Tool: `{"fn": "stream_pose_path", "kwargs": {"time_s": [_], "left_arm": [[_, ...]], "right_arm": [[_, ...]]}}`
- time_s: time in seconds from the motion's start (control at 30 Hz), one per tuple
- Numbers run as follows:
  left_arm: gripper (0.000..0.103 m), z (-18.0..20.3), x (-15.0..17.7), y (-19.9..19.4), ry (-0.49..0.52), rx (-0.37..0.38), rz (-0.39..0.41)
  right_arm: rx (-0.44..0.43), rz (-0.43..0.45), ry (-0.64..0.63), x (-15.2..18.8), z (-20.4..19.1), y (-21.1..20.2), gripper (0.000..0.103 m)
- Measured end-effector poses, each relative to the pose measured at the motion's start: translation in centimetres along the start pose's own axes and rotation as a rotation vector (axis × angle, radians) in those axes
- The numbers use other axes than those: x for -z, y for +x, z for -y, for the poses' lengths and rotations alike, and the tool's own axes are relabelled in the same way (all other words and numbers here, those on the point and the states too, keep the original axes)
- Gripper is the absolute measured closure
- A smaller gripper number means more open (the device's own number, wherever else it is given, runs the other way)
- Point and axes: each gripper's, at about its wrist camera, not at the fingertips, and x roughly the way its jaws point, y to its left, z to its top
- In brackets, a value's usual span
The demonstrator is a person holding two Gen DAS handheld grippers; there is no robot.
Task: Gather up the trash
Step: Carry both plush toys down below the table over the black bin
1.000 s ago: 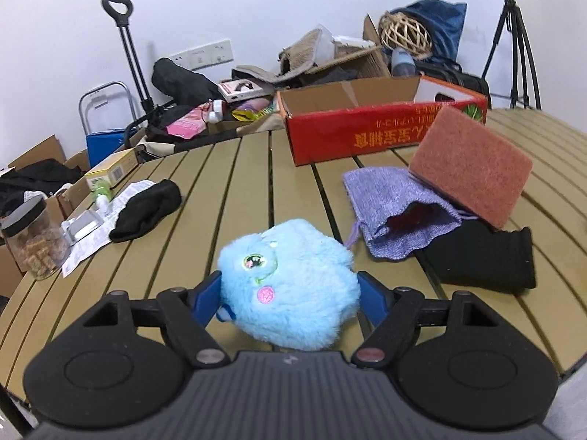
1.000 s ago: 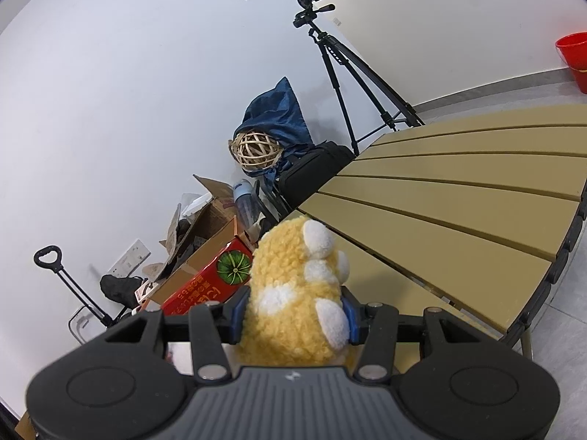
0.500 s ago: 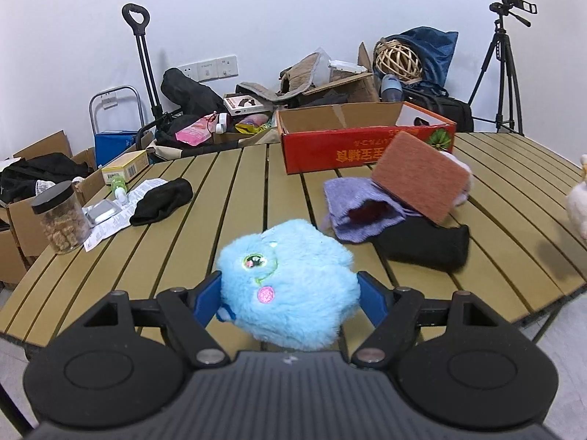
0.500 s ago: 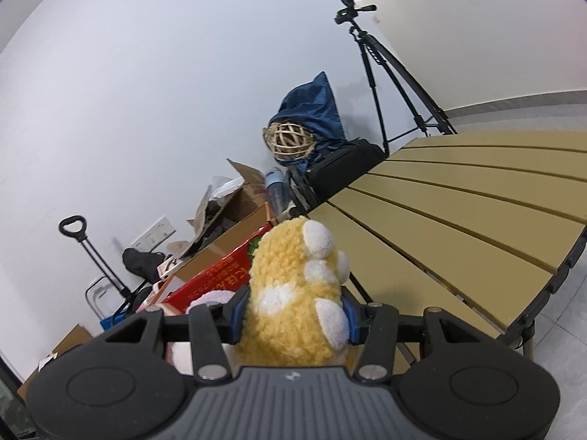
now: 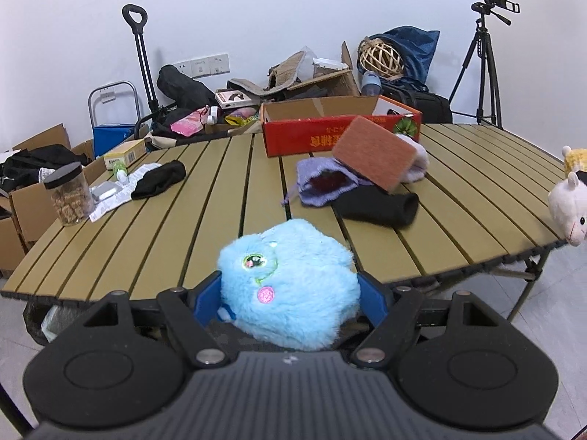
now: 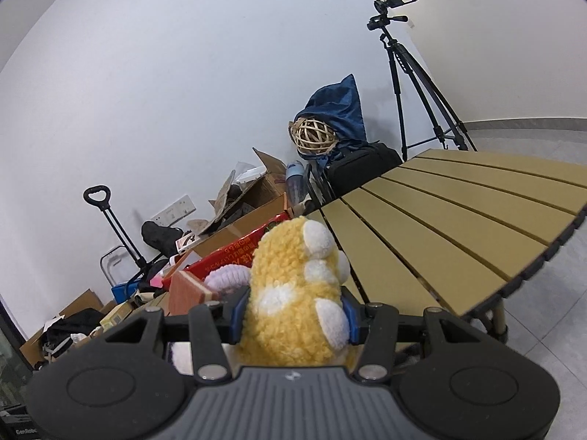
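Observation:
My left gripper is shut on a fluffy blue plush toy, held off the near edge of the slatted wooden table. My right gripper is shut on a yellow and white plush toy, held off the table's right side. That toy also shows at the right edge of the left wrist view. On the table lie a brown sponge block, a purple knit pouch, a black cloth and a black sock.
A red cardboard box stands at the table's far edge. A jar with a black lid and papers sit at the left. Cartons, bags, a trolley handle and a tripod stand behind. A dark bag hangs under the table's left.
Both grippers have pulled back from the table with their plush toys. The left view now shows the table's near edge and floor, and the right gripper's toy has come into it.

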Motion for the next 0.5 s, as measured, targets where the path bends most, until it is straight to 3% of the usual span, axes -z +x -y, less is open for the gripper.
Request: {"fn": "stream_pose_path", "kwargs": {"time_s": [0.2,0.5], "left_arm": [[0.026,0.3,2.3,-1.5,-0.014,0.020,-0.025],[0.026,0.2,5.4,-2.6,-0.027,0.050,-0.060]], "right_arm": [[-0.002,-0.011,-0.021,0.9,0.6,-2.3,0.055],[-0.042,-0.112,-0.004,6.0,0.7,-5.7,0.055]]}}
